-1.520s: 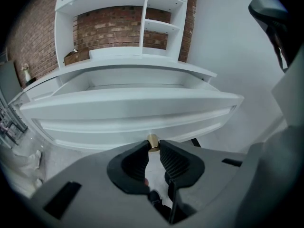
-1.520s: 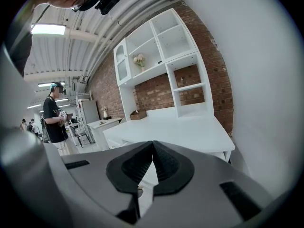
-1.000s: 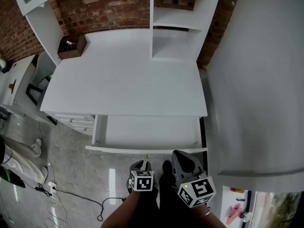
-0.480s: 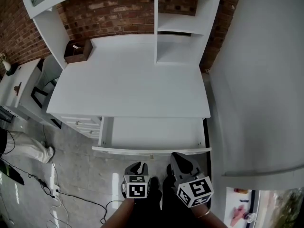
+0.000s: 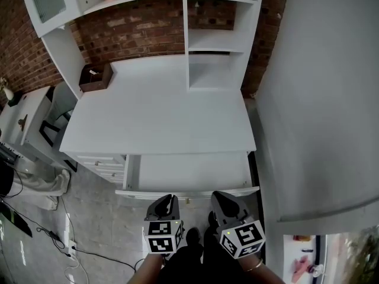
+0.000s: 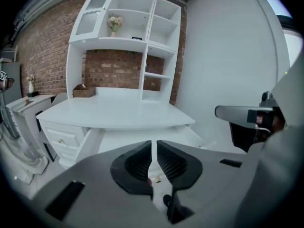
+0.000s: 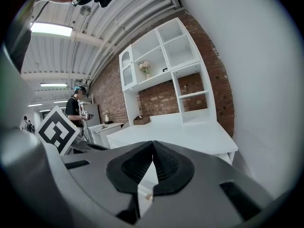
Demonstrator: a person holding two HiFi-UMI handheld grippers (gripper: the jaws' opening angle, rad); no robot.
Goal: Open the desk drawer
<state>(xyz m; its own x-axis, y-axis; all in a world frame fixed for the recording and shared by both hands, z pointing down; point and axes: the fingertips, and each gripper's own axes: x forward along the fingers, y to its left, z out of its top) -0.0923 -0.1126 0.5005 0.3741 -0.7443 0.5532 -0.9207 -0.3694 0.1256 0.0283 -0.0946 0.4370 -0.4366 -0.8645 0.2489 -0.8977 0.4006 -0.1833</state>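
The white desk (image 5: 160,108) has its wide centre drawer (image 5: 189,171) pulled out, with a small brass knob (image 5: 188,200) on the front. Both grippers hover side by side just in front of that drawer front, touching nothing. My left gripper (image 5: 166,199) points down over the drawer (image 6: 121,139). Its jaws (image 6: 154,144) are closing, a thin gap still shows, and nothing is between them. The knob (image 6: 157,179) shows through that gap, below. My right gripper (image 5: 228,199) is to its right. In its own view the pads (image 7: 152,144) meet at the tip, holding nothing.
A brown box (image 5: 95,76) sits at the desk's back left, under a white shelf hutch (image 5: 213,40). A small side drawer unit (image 5: 106,165) is under the desk's left end. A large white panel (image 5: 320,99) closes off the right. Cables (image 5: 65,241) lie on the floor, and a person (image 7: 76,106) stands far left.
My left gripper has lifted up and away from the drawer knob, and its jaws have narrowed. The right gripper has hardly moved. The drawer stays pulled out.
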